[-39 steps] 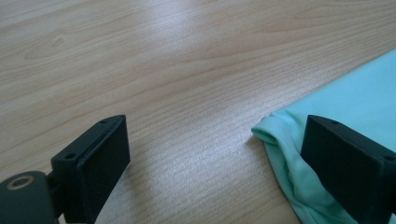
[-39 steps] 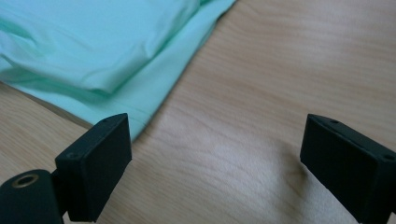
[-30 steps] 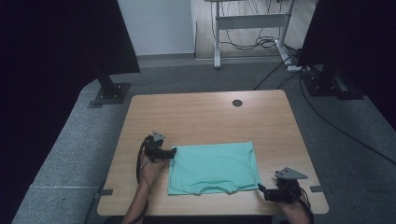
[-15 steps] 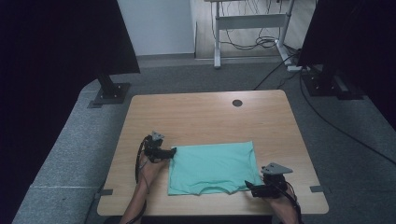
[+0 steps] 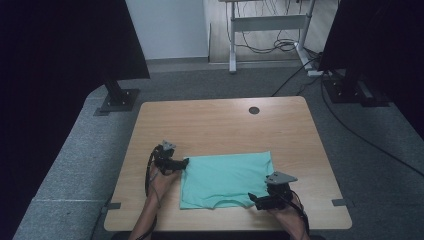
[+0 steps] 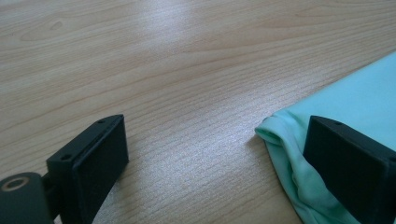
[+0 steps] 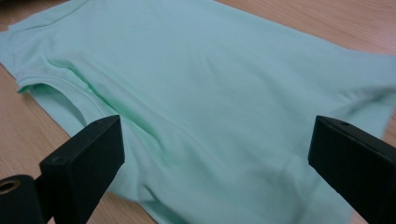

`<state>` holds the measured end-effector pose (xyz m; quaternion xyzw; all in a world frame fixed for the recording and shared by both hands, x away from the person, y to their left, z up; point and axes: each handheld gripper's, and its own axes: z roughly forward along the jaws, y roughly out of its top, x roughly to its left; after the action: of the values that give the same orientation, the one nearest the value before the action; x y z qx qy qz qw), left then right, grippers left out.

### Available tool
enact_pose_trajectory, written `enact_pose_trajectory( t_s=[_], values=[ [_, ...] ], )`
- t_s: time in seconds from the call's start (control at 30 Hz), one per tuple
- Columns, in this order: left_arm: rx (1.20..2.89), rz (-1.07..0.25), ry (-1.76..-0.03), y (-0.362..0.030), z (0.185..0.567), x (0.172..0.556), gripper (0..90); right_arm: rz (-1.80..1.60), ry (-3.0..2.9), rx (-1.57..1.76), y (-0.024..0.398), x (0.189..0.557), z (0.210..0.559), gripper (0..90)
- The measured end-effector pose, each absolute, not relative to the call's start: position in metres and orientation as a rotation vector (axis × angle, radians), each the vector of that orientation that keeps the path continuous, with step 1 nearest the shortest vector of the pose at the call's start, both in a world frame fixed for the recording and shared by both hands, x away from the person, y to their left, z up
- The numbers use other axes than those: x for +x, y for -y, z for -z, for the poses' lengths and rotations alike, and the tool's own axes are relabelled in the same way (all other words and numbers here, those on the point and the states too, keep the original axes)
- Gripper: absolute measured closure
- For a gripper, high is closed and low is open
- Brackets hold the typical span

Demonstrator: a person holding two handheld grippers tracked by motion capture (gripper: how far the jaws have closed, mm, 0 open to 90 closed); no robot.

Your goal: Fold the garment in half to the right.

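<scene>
Mint-green shirt lies flat on the wooden bench, the right hand-held gripper wide open, its jaws just widened, over its near edge, the left hand-held gripper open astride its far corner.

The T-shirt between the two grippers is plain mint green, with no print. The table under it is light wood with a fine grain pattern. Both the left gripper and the right gripper are black; the right one carries a grey plate.
</scene>
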<state>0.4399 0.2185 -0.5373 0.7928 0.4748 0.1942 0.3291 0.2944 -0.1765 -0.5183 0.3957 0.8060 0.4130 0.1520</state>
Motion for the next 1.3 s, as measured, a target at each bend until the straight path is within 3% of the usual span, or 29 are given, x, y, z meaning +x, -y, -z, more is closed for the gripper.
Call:
enact_pose_trajectory(
  t_s=[1.3],
  values=[
    [2.069,-0.504,-1.252,-0.219,0.537,0.440,4.7,-1.292,-2.450,0.961,0.073,0.308,0.525,4.0]
  ],
)
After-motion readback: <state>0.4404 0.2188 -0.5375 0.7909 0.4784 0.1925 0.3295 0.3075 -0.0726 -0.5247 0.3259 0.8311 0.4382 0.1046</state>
